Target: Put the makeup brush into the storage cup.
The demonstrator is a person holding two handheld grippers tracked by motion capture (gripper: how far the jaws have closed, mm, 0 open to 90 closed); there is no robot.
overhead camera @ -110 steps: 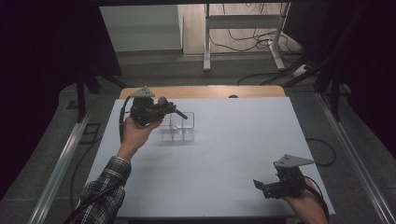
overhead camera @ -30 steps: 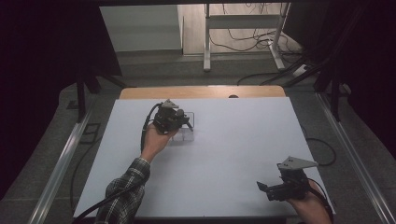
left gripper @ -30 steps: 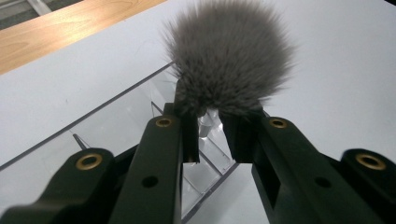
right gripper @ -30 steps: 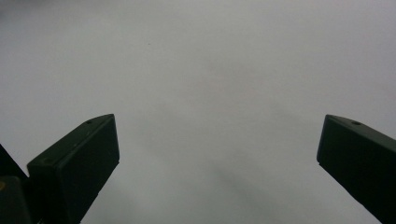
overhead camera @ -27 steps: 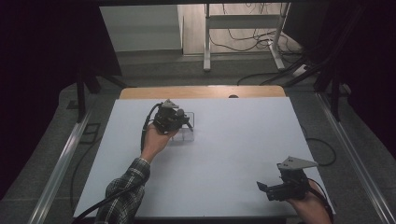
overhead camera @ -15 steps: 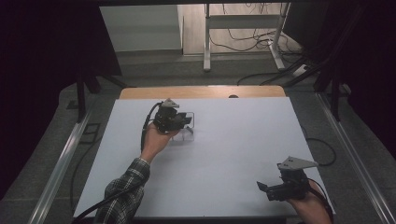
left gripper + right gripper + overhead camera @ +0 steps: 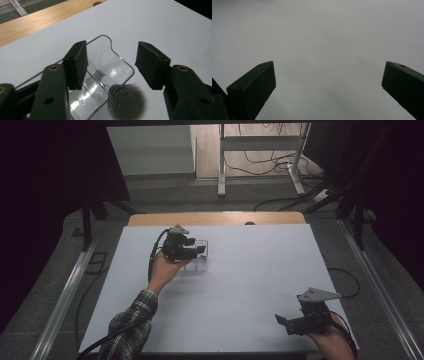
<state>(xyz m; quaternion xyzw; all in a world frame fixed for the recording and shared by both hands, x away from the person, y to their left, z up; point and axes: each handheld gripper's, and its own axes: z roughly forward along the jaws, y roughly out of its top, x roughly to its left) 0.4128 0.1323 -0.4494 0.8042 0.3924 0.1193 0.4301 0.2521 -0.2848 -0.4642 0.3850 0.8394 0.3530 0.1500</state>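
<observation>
Left gripper view: brush (image 7: 126,101) seated in clear holder (image 7: 113,63).
Left gripper (image 7: 111,66) fingers now spread, brush released; placing judged done. Right gripper (image 7: 328,86) fingers held apart over tabletop (image 7: 324,37).

1. A clear organizer (image 7: 110,65) is sitting on the tabletop (image 7: 250,270), toward its far left part.
2. A brush (image 7: 125,100) is standing in one compartment of the organizer, bristle end upward.
3. The left gripper (image 7: 192,251) is hovering right over the organizer, its jaws lying on either side of the brush.
4. The right gripper (image 7: 290,322) is sitting near the tabletop's near right corner, well apart from the organizer.
</observation>
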